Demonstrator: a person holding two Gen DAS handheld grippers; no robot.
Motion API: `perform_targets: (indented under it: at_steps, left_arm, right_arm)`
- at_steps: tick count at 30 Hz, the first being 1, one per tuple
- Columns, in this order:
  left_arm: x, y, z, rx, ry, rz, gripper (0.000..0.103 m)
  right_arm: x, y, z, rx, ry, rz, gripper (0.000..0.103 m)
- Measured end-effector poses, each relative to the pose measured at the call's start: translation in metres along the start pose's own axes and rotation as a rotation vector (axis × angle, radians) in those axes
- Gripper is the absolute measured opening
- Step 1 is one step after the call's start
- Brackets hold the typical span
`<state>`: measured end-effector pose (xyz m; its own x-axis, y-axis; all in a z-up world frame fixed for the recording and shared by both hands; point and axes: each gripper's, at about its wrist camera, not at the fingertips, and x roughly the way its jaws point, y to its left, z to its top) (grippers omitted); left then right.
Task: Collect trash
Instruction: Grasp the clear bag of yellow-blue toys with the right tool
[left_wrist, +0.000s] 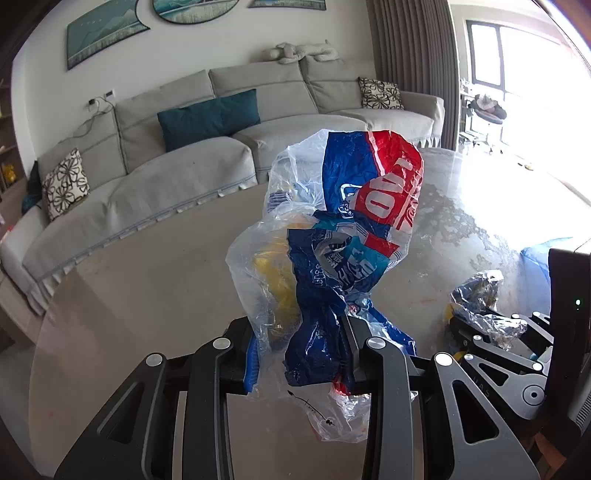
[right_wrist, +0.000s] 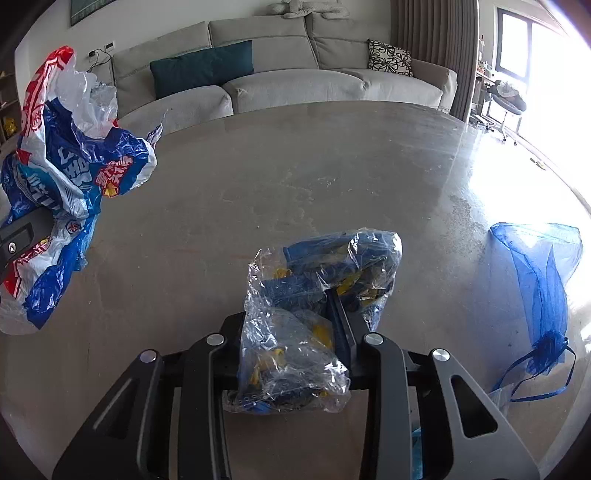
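Trash is in both my grippers: my left gripper squeezes the blue and red wrapper up off the table, and my right gripper pinches the clear crinkly bag, near the table's close edge, ready to lift

Left wrist: looks down along its fingers, close over the table, facing the sofa.
Right wrist: same heading, alongside.
Shared: table, sofa.

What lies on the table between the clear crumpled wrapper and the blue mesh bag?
Nothing: in the right wrist view, only bare table separates the clear wrapper from the blue mesh bag.
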<state>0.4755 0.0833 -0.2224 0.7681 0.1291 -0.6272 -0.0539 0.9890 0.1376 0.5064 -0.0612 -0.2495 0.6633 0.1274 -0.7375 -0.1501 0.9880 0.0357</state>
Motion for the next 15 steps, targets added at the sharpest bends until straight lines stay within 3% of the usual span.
perform_targets:
  at_steps: [6,15]
  left_arm:
    - [-0.014,0.002,-0.007,0.018,-0.022,0.017,0.035]
    - [-0.07,0.012,-0.004,-0.036,-0.111,-0.001,0.035]
  right_arm:
    - [-0.025,0.012,-0.01,-0.039,-0.056,0.023,0.023]
    - [-0.133,0.015,-0.019,-0.083,-0.236,0.057,0.023]
